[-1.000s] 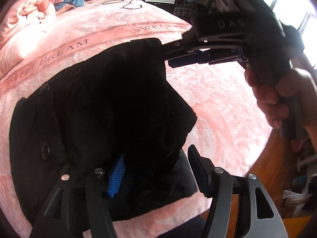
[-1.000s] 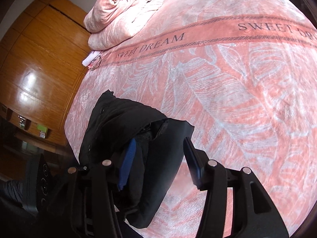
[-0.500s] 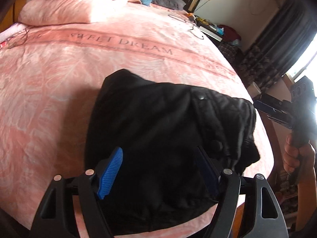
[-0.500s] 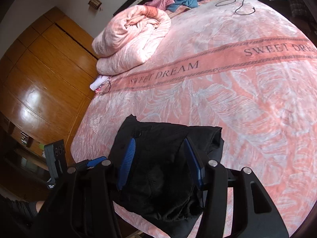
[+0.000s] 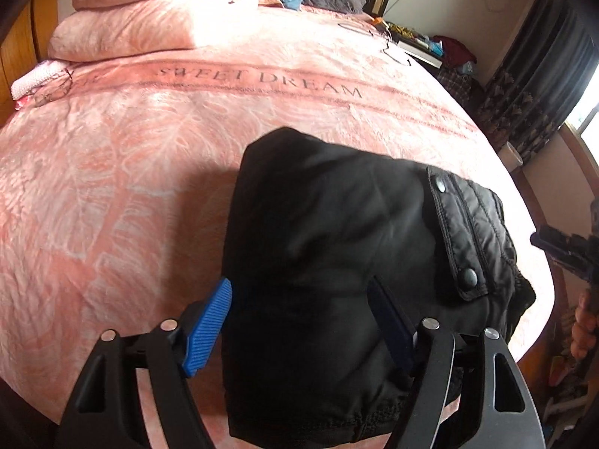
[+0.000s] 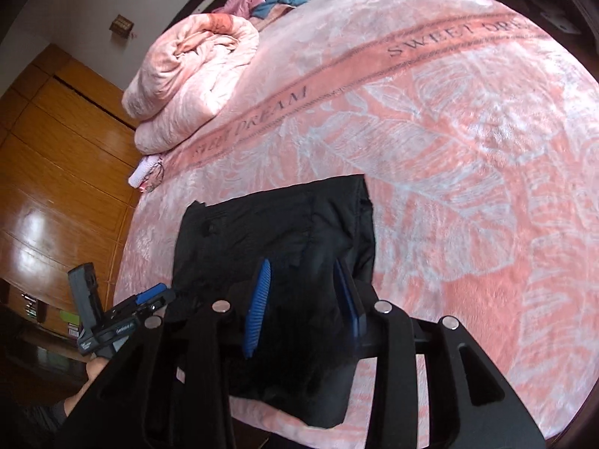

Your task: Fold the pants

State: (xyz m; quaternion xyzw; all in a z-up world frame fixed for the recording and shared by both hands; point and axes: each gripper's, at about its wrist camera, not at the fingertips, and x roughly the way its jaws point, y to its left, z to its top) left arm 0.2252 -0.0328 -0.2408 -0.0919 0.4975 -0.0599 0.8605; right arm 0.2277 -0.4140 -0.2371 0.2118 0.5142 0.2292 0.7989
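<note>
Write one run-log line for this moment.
pants: folded on bed | left gripper: open | right gripper: open

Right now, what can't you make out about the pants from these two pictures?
- Left wrist view: the folded black padded pants' near hem is hidden behind the left gripper.
- Right wrist view: their near edge is hidden by the right gripper.
- Underside: hidden against the pink blanket.

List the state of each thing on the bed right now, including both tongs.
black pants: folded into a compact bundle, lying near the bed's edge
left tongs: open, above the pants, gripping nothing
right tongs: open, above the pants, gripping nothing
pink comforter: rolled up, at the bed's far end
pink blanket: spread flat
</note>
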